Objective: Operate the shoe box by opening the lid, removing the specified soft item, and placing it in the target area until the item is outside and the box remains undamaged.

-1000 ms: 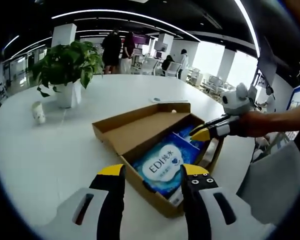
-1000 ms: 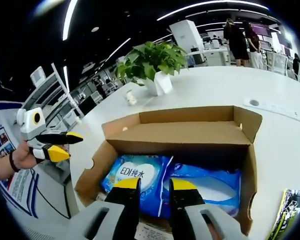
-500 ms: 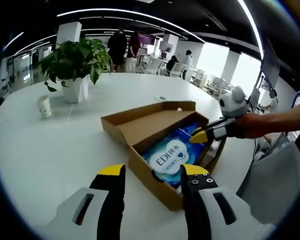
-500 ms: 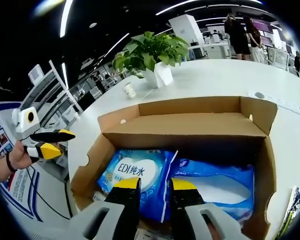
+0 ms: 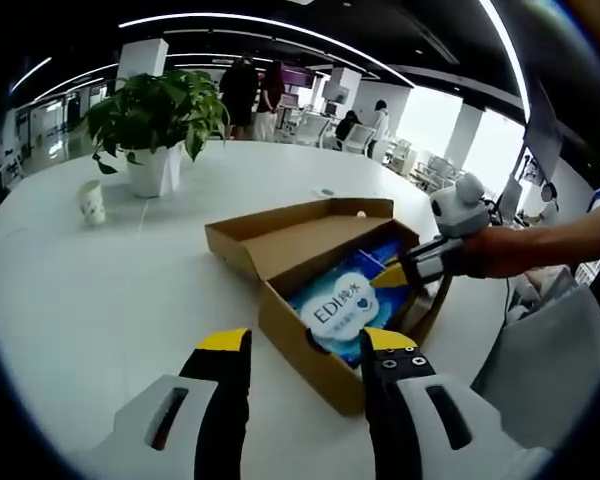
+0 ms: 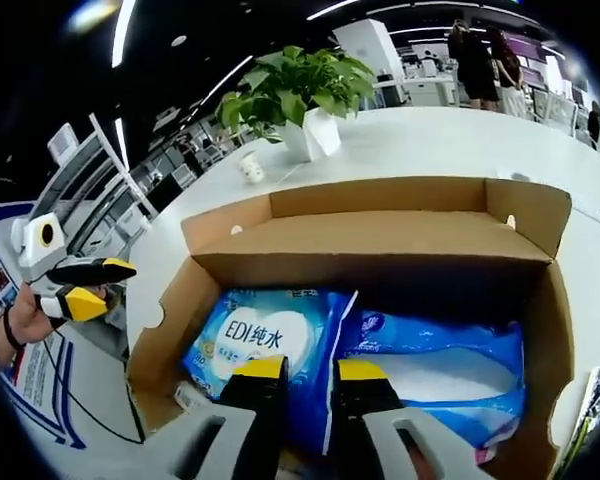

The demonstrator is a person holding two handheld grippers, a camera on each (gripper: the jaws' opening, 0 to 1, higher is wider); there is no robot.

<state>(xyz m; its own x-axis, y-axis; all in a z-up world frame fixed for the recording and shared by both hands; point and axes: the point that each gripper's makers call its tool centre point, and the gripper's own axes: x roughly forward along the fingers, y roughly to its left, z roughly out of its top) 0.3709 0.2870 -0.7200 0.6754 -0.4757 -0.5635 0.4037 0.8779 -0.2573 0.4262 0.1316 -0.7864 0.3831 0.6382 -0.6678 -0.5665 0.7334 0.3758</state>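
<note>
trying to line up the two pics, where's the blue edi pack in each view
Left gripper view: EDI pack lies in the open box, centre, just above the left tool's tips.
Right gripper view: EDI pack lower centre-left in the box, at the right tool's tips.
Shared landmark: potted plant on the table.

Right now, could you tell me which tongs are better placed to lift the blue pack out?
Right: its tongs sit inside the open box, over the pack. The left tongs hang outside.
</note>
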